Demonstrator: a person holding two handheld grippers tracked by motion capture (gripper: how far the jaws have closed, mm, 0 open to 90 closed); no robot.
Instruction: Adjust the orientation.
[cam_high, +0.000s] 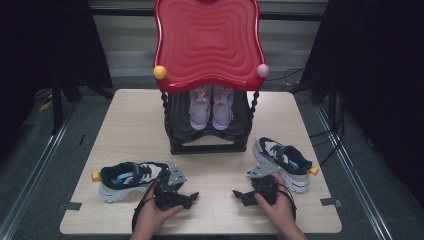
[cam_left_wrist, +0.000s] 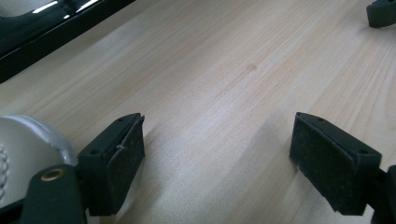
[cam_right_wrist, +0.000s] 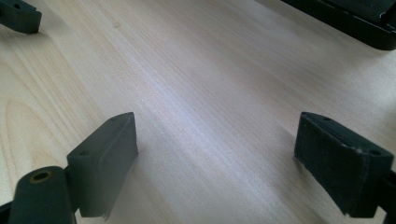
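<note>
High view counts two navy-and-white sneakers on the pale wooden table (cam_high: 125, 120), one (cam_high: 131, 179) beside the left gripper (cam_high: 192, 196), one (cam_high: 284, 162) beside the right gripper (cam_high: 236, 194), plus two pink sneakers (cam_high: 211, 106) inside one black rack (cam_high: 207, 145) under a red wavy tray (cam_high: 207, 42). Left gripper view has jaws wide apart over bare wood, a white shoe toe (cam_left_wrist: 23, 154) touching one jaw. Right gripper view has jaws spread, nothing between.

A navy and white sneaker (cam_high: 131, 178) lies on the desk at the near left, pointing sideways, a yellow piece at its far left end. Its twin (cam_high: 284, 162) sits at the near right, angled, with its own yellow piece at the right end. Both stand upright on their soles, well apart.
</note>
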